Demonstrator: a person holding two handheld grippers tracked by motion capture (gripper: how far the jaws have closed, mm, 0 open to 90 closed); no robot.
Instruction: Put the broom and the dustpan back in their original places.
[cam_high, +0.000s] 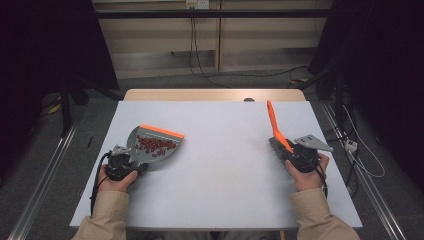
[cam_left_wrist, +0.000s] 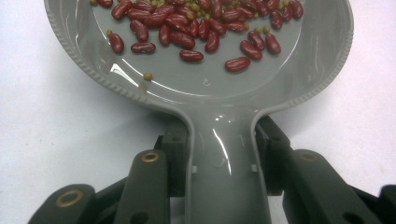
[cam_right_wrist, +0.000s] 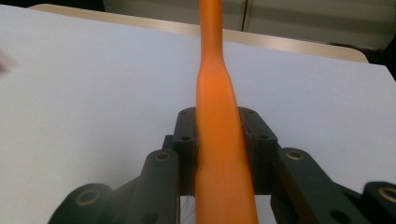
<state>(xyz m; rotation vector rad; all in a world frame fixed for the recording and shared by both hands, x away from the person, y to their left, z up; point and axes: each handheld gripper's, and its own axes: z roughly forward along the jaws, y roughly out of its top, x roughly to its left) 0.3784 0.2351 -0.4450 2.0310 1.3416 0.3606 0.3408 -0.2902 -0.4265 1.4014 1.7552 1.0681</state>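
Note:
A grey dustpan with an orange front lip lies on the white table at the left, holding several red beans and a few small green ones. My left gripper is shut on the dustpan's handle; its jaws press both sides of it. The beans lie in the pan's bowl. At the right, an orange brush with dark bristles points away from me. My right gripper is shut on the brush's handle, which runs up between the jaws.
The white table stretches between the two hands. A wooden strip edges its far side. Cables hang on the wall behind, and metal rails run along the floor on both sides.

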